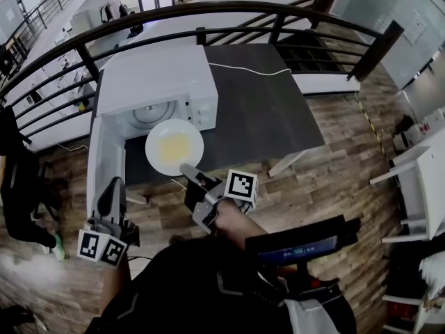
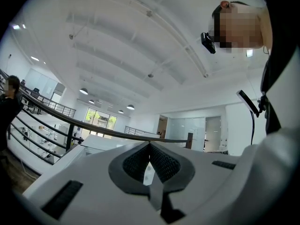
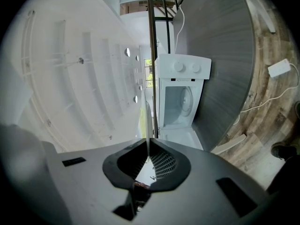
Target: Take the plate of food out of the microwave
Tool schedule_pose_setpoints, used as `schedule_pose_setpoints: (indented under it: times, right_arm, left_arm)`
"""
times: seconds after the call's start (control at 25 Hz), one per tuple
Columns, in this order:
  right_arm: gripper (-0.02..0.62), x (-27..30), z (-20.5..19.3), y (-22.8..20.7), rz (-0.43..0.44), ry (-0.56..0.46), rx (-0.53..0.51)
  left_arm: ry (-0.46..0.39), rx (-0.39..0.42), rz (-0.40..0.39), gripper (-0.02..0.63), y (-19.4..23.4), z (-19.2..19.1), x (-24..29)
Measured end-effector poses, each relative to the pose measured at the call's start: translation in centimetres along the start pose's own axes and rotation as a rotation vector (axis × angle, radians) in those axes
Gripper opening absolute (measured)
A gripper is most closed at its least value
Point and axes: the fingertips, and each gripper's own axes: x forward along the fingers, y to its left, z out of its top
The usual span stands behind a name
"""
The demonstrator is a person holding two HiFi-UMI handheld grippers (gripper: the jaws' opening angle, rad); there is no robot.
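Now our right gripper (image 1: 189, 170) clamps the white plate (image 1: 174, 147) by its rim. Yellow food sits centred on it. Our left gripper (image 1: 111, 190) is closed, empty.

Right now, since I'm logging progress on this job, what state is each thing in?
Microwave door: open wide.
Microwave: cavity empty, turntable bare.
Plate: outside the microwave, yellow food on it, held by its rim.
Right tool: shut on the plate.
Left tool: shut, empty.
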Motion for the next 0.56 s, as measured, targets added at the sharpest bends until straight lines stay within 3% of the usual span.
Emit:
schedule_pose_setpoints:
  times: [0.56]
  right_arm:
    - [0.015, -1.3, 0.3, 0.3, -0.012, -0.013, -0.003]
  left_arm:
    - [0.012, -0.022, -0.036, 0.005, -1.4, 0.1, 0.1]
